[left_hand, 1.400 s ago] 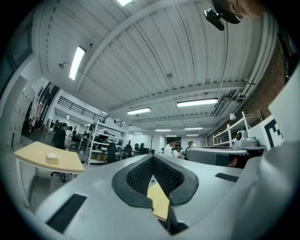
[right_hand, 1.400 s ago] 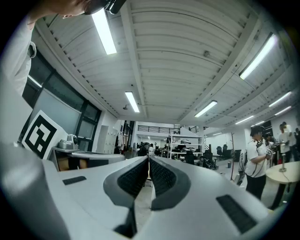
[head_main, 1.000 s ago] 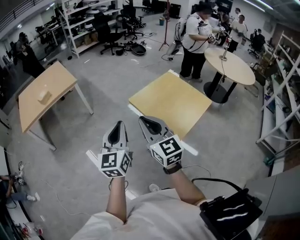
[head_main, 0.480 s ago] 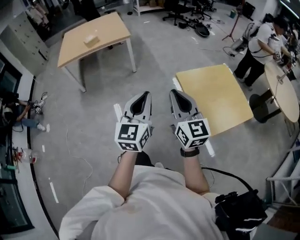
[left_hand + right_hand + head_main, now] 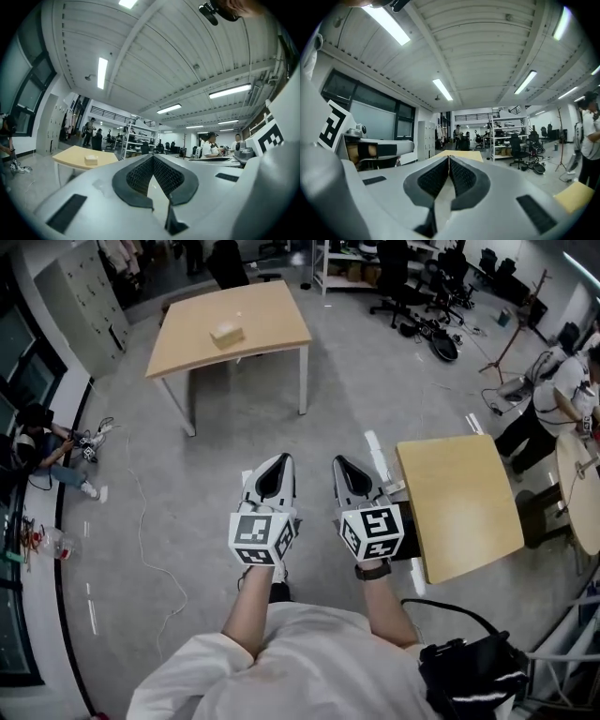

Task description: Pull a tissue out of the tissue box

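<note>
Tissue box (image 5: 226, 333) is being left untouched on the far wooden table (image 5: 272, 313), well apart from both grippers. The left gripper (image 5: 278, 465) and right gripper (image 5: 343, 468) are being held side by side above the grey floor (image 5: 187, 521), pointed level, with that table ahead of them. Both pairs of jaws are being held pressed together, with nothing being gripped between them. A second wooden table (image 5: 459, 507) is being shown just beside the right gripper.

The tissue box (image 5: 226, 333) sits on the far wooden table (image 5: 272, 320), well apart from both grippers. The left gripper (image 5: 277, 463) and right gripper (image 5: 341, 465) hang side by side over grey floor (image 5: 178, 521) — tips pointing away from the person — beside a second table (image 5: 459, 512).
</note>
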Action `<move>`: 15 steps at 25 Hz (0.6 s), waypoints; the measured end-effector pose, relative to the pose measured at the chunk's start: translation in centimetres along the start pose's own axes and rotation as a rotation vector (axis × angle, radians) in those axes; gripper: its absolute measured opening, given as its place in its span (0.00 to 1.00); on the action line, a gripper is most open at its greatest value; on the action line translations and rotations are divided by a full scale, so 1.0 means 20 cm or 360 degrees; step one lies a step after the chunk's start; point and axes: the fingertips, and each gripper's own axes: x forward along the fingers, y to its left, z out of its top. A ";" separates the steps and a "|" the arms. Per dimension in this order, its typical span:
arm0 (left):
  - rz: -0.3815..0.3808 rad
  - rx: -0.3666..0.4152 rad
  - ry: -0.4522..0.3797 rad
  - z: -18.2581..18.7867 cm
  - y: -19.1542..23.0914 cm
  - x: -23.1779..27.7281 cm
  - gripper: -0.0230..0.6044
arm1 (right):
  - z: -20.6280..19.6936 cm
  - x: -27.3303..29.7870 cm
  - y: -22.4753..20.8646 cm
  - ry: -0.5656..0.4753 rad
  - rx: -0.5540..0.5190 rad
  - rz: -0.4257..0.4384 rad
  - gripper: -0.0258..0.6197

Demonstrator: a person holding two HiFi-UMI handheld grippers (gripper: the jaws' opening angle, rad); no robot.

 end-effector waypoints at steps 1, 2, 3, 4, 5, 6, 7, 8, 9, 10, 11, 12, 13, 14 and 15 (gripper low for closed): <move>0.0021 -0.0005 -0.0007 0.03 0.11 0.04 0.04 | 0.03 0.11 0.03 -0.0010 -0.0005 0.0018 0.05; 0.0038 -0.0002 -0.0015 0.06 0.22 0.07 0.04 | 0.08 0.23 0.07 -0.0029 -0.0008 0.0035 0.05; 0.0053 0.0006 -0.0021 0.10 0.33 0.11 0.04 | 0.12 0.34 0.10 -0.0049 -0.0011 0.0048 0.05; 0.0066 0.0017 -0.0026 0.14 0.44 0.14 0.04 | 0.17 0.46 0.14 -0.0064 -0.0013 0.0057 0.05; 0.0078 0.0025 -0.0032 0.17 0.56 0.16 0.04 | 0.19 0.57 0.19 -0.0071 -0.0015 0.0065 0.05; 0.0090 0.0027 -0.0035 0.19 0.67 0.18 0.04 | 0.21 0.68 0.24 -0.0071 -0.0019 0.0072 0.05; 0.0103 0.0023 -0.0036 0.20 0.78 0.20 0.04 | 0.21 0.79 0.28 -0.0063 -0.0021 0.0080 0.05; 0.0116 0.0016 -0.0033 0.20 0.88 0.22 0.04 | 0.20 0.89 0.33 -0.0053 -0.0020 0.0089 0.05; 0.0129 0.0011 -0.0031 0.20 0.98 0.24 0.04 | 0.20 0.99 0.37 -0.0043 -0.0016 0.0100 0.05; 0.0143 0.0012 -0.0029 0.20 1.08 0.26 0.04 | 0.20 1.08 0.41 -0.0036 -0.0011 0.0111 0.05; 0.0155 0.0020 -0.0029 0.20 1.17 0.29 0.04 | 0.20 1.16 0.44 -0.0032 -0.0010 0.0121 0.05; 0.0166 0.0029 -0.0031 0.21 1.24 0.31 0.04 | 0.21 1.24 0.47 -0.0028 -0.0016 0.0129 0.05; 0.0174 0.0033 -0.0034 0.21 1.31 0.33 0.04 | 0.21 1.30 0.50 -0.0023 -0.0027 0.0137 0.05; 0.0177 0.0029 -0.0037 0.21 1.37 0.35 0.04 | 0.20 1.35 0.52 -0.0012 -0.0039 0.0144 0.05; 0.0176 0.0015 -0.0036 0.20 1.41 0.37 0.04 | 0.20 1.40 0.53 0.0002 -0.0045 0.0151 0.05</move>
